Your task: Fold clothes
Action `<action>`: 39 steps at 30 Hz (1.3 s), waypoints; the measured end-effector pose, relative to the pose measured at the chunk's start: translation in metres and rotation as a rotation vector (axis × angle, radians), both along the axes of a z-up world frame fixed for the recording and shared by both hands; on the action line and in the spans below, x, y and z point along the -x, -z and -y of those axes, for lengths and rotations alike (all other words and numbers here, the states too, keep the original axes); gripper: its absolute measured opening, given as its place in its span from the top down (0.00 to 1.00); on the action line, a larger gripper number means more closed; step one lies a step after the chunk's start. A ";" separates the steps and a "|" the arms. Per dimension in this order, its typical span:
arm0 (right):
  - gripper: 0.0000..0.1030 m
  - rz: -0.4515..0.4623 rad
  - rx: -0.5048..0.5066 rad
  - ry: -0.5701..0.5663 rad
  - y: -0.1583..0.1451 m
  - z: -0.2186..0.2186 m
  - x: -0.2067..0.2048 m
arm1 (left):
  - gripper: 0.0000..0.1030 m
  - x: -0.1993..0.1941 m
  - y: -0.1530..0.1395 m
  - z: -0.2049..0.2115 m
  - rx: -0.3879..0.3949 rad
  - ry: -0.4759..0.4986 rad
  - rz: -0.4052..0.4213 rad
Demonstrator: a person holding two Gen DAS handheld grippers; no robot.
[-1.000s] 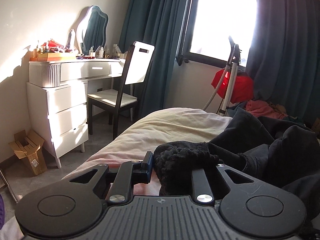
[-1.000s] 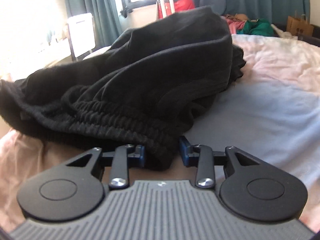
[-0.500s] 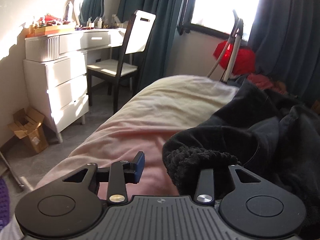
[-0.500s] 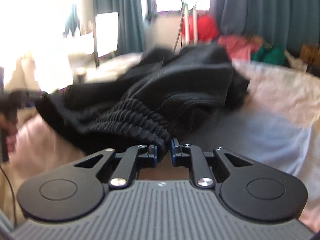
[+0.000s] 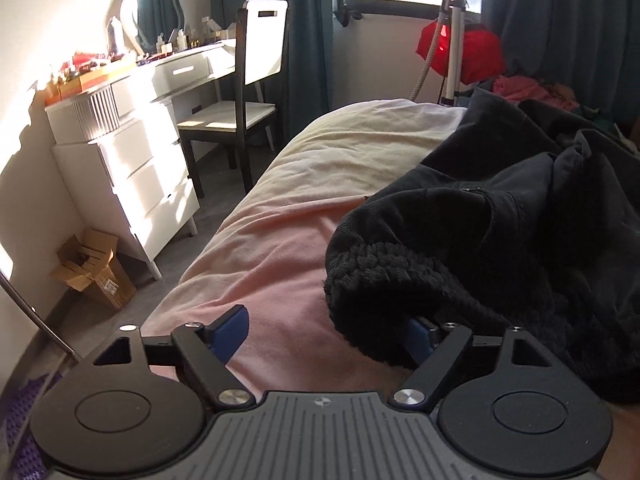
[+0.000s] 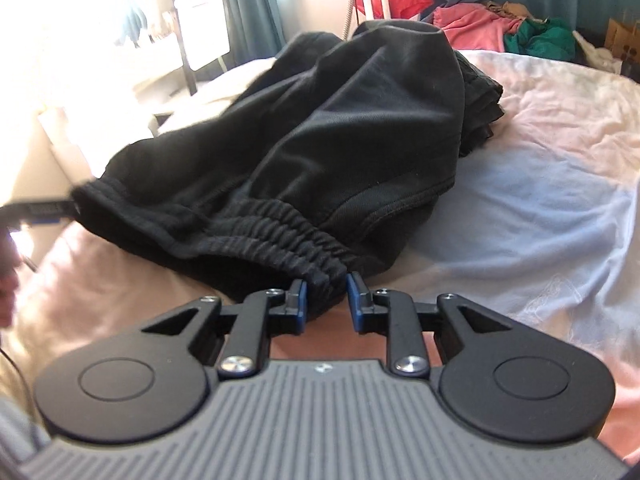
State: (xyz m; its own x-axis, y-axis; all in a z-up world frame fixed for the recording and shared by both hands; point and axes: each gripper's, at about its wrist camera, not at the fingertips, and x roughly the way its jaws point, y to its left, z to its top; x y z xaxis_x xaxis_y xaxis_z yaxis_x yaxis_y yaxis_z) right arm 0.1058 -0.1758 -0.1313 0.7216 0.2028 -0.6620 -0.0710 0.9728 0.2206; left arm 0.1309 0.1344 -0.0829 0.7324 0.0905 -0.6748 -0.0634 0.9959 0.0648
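Black sweatpants (image 6: 344, 128) with a ribbed elastic waistband (image 6: 280, 236) lie bunched on the bed (image 6: 520, 216). My right gripper (image 6: 326, 300) is closed on the waistband's near end, the cloth pinched between its blue pads. In the left wrist view the same pants (image 5: 500, 216) lie to the right. My left gripper (image 5: 324, 332) is wide open; the waistband's other end (image 5: 384, 280) drapes over its right finger, and the left finger (image 5: 228, 330) is clear of the cloth over the pink sheet.
A white dresser (image 5: 136, 152) with a mirror and a dark chair (image 5: 248, 92) stand left of the bed. A cardboard box (image 5: 96, 272) lies on the floor. Red, pink and green clothes (image 6: 500, 28) are piled beyond the bed by the curtains.
My left gripper has opened wide, with the waistband left resting on its right finger. My right gripper closed on the waistband's other end and has pulled it out, stretching the band.
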 end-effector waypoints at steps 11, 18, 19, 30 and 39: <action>0.75 0.057 -0.227 0.120 -0.009 0.036 -0.004 | 0.00 0.004 -0.024 -0.015 0.260 -0.002 0.192; 0.21 -0.057 -0.522 0.267 0.034 0.067 -0.032 | 0.03 -0.039 0.021 -0.035 0.346 0.011 0.083; 0.21 -0.061 -0.543 0.264 0.036 0.068 -0.033 | 0.04 -0.042 0.028 -0.037 0.379 0.024 0.064; 0.22 -0.105 -0.765 0.239 0.064 0.074 -0.050 | 0.51 -0.046 0.046 -0.043 0.582 0.030 0.064; 0.22 -0.176 -0.824 0.224 0.069 0.071 -0.040 | 0.79 -0.043 0.039 -0.055 0.676 -0.054 0.125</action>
